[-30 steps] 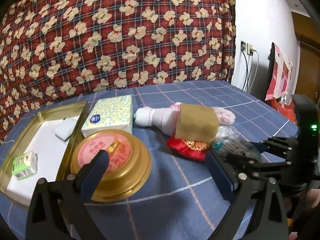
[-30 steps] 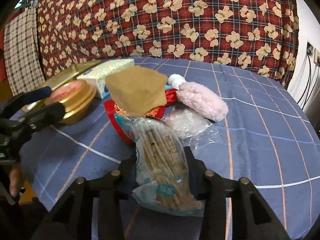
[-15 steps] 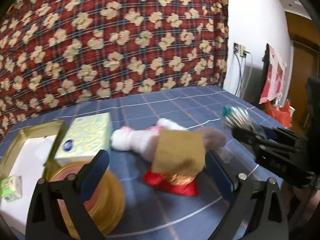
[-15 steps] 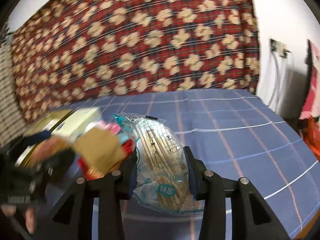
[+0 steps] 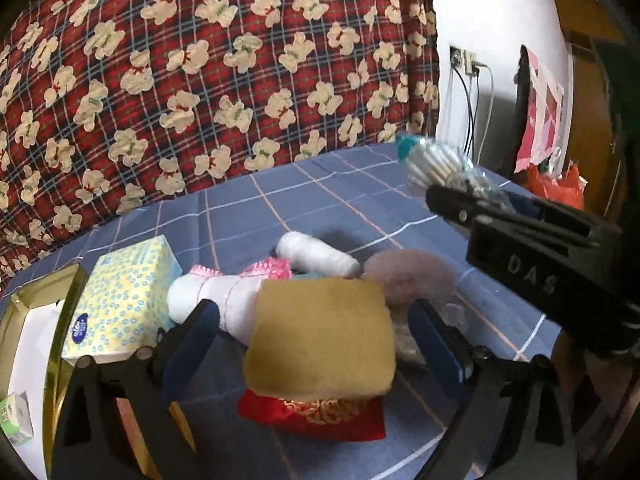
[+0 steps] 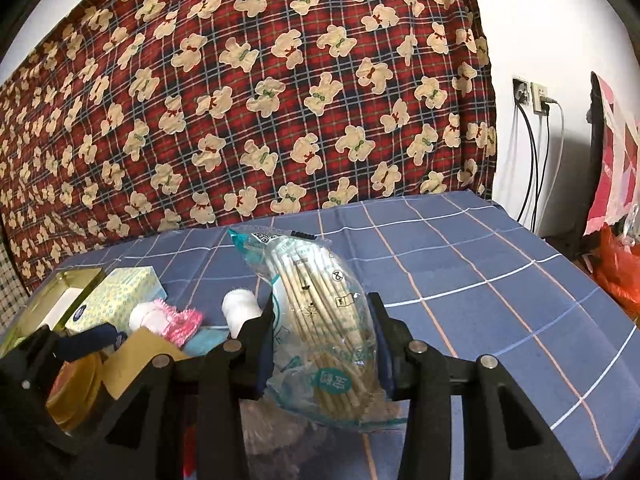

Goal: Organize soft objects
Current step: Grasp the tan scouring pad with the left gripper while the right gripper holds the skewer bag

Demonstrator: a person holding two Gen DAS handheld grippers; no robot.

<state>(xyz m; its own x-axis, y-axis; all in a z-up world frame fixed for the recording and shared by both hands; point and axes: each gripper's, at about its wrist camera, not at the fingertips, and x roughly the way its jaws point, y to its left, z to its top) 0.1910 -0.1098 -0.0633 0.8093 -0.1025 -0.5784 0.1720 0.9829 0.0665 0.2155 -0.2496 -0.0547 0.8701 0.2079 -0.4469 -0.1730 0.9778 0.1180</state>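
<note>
Across the lower half of both views stretches my surface [image 5: 344, 200], a blue checked cloth, flat and matte. At left-wrist centre my left gripper [image 5: 316, 332] is spread wide and has just been closing a little, with the tan suede-like pouch [image 5: 320, 340] between its pads, untouched. That pouch lies on a red brocade pouch [image 5: 316, 416], so closing low could drag both. Beside it sit a rolled white sock [image 5: 212, 300], fuzzy and cylindrical, and a mauve fleece puff [image 5: 408, 276]. At right-wrist centre my right gripper [image 6: 320, 336] pinches a crinkly plastic bag of cotton swabs [image 6: 320, 320], lifted clear; the slick film could slip if I tilt it.
</note>
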